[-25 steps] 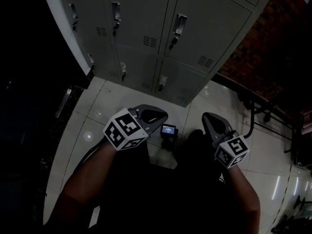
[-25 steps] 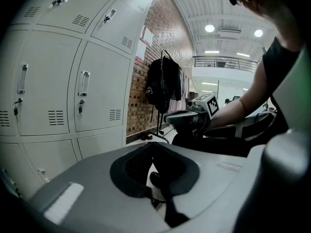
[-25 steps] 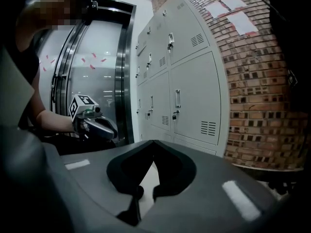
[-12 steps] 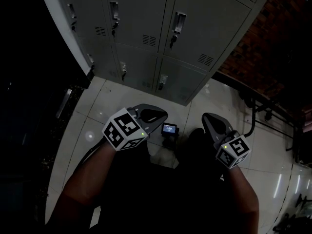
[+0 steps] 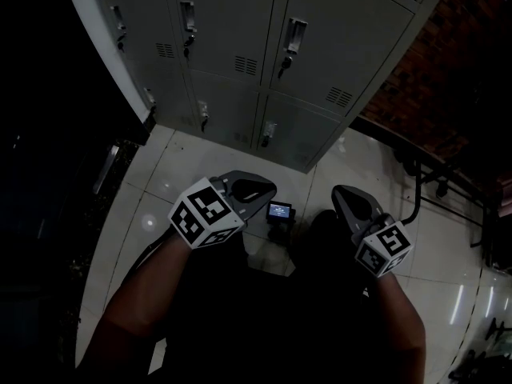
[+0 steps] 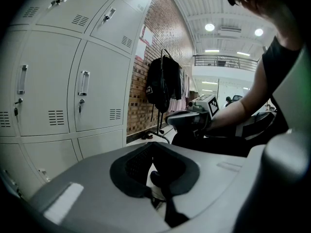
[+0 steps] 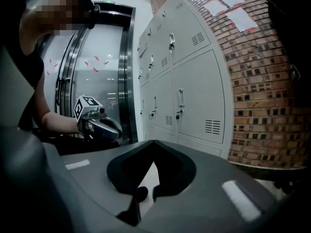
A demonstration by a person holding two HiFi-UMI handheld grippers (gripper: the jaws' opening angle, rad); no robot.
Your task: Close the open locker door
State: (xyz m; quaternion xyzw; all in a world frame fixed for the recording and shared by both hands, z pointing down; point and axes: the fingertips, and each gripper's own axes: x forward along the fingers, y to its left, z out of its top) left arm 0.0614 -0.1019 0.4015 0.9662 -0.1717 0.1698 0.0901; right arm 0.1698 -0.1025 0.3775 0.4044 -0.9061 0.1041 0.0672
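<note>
Left gripper and right gripper are hanging with jaws together on nothing, well short of the lockers, seemingly idling since every locker door in view is sitting flush, none showing open.

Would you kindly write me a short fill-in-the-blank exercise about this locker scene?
The left gripper and the right gripper both have their jaws ____.
The wall right of the grey lockers is built of ____.
Against that wall hangs a black ____.
Missing words: shut; brick; backpack.
</note>
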